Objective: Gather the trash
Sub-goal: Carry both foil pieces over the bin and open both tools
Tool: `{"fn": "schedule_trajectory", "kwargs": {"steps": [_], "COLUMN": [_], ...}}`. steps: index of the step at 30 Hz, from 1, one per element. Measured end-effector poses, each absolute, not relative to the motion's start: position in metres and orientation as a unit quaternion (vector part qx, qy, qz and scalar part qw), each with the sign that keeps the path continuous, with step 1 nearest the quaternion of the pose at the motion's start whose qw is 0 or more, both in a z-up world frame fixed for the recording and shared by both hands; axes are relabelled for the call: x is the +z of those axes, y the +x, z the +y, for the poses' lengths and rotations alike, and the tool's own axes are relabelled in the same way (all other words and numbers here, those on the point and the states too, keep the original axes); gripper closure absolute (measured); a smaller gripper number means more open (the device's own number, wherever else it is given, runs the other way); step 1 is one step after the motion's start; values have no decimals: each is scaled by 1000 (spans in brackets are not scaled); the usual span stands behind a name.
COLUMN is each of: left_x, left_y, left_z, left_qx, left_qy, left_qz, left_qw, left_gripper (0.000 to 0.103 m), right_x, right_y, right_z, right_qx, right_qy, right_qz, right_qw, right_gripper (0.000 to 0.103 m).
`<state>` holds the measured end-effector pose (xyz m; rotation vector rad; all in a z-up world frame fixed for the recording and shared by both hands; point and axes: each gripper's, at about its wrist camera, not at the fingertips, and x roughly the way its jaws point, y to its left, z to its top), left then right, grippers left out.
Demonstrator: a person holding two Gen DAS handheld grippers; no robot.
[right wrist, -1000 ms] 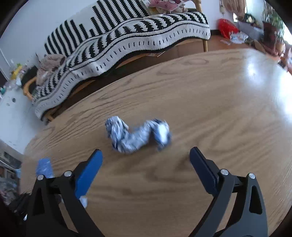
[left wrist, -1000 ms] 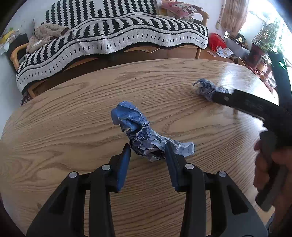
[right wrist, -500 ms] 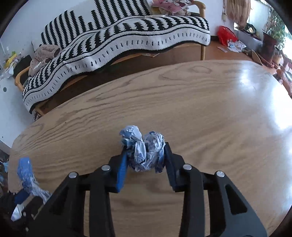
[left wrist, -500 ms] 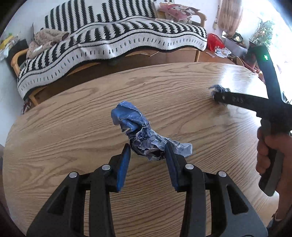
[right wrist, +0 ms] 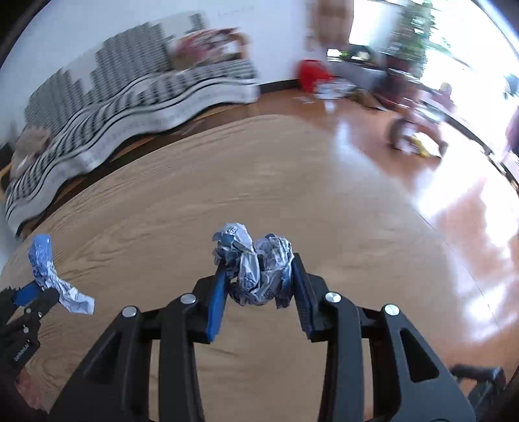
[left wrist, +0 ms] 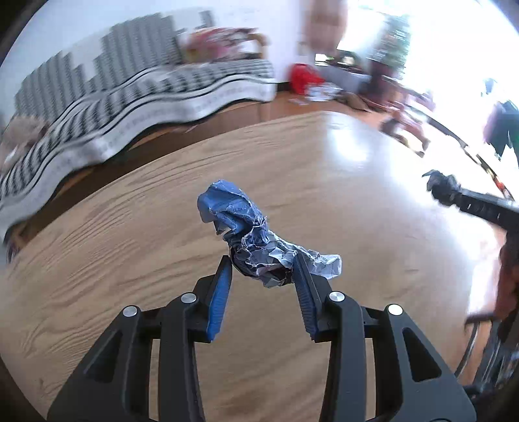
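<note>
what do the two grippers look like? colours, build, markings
Both match: the left gripper and right gripper have matte black frames with triangular cutouts, silver round fasteners and blue ribbed pads. Small white lettering, unreadable, marks the left gripper's body. No cables visible.

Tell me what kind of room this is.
Most likely a home living room: a sofa under a black-and-white striped throw, a round wooden table, and potted plants by a bright window, with clutter on the wooden floor.
</note>
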<state>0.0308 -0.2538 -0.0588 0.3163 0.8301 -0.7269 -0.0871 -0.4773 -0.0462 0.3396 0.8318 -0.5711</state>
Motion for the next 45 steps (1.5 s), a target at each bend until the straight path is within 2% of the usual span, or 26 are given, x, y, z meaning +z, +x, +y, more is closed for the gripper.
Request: {"fn": "schedule_trajectory", "kwargs": {"steps": [10, 20, 31, 42, 43, 45], "left_x": [-53, -94, -160, -189, -191, -192], "left_y": [-106, -230, -250, -237, -236, -235], "left_z": [-391, -482, -532, -549, -550, -552], "left_qx": [-492, -580, -584, -572, -572, -572], "left_qy": [156, 206, 265, 280, 278, 278], "left_qz": [374, 362, 387, 408, 410, 410], "left_qw": [771, 700, 663, 654, 654, 654], "left_gripper": [65, 65, 65, 63, 62, 50], "right_x": [-51, -103, -121, -130, -130, -130], "right_y": [-274, -332, -356, -349, -349, -349], "right_z": [-594, -626, -652, -657, -657, -657], "right_qx": [-346, -330, -331, -328, -327, -327], "right_qy": [249, 269, 293, 293, 293, 293], "right_qz": [370, 417, 422, 430, 430, 430], "right_qw": [825, 803, 792, 789, 789, 789], "right_gripper": [66, 66, 66, 65, 65, 65]}}
